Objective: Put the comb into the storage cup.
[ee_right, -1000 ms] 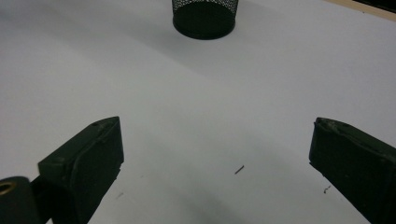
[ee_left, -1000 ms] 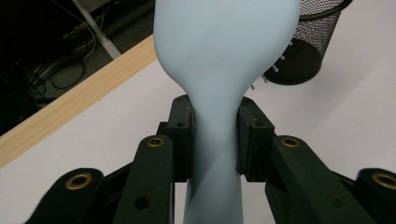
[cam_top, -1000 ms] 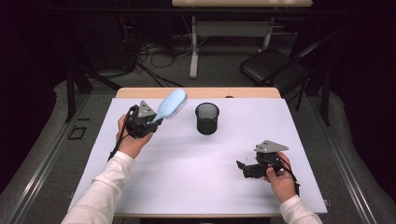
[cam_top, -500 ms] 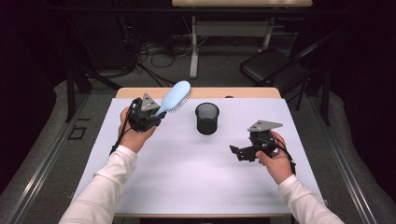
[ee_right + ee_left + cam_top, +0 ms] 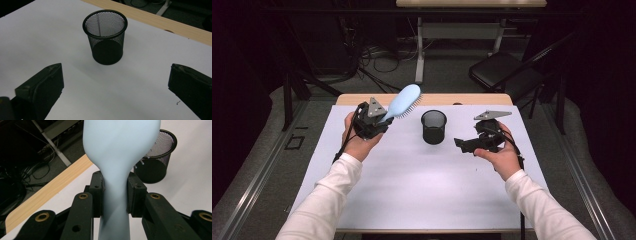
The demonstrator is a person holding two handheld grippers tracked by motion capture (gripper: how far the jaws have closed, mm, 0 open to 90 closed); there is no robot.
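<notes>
A light blue hairbrush [image 5: 403, 101] [image 5: 120, 155] is held up off the table by its handle, its bristled head tilted toward the black mesh cup [image 5: 433, 126] [image 5: 156, 160] [image 5: 105, 36]. My left gripper [image 5: 373, 125] [image 5: 115, 195] is shut on the brush handle, left of the cup. The cup stands upright and empty at the table's middle back. My right gripper [image 5: 464, 145] [image 5: 115, 87] hovers open to the right of the cup, jaws wide apart and pointed at it, nothing between them.
The white table top [image 5: 422, 190] has a wooden strip [image 5: 437, 99] along its far edge. A black folding chair [image 5: 502, 70] and a desk frame [image 5: 422, 35] stand on the floor behind the table.
My right gripper has moved up from the near right of the table toward the cup. The left gripper with the brush has shifted slightly right and up, toward the cup.
</notes>
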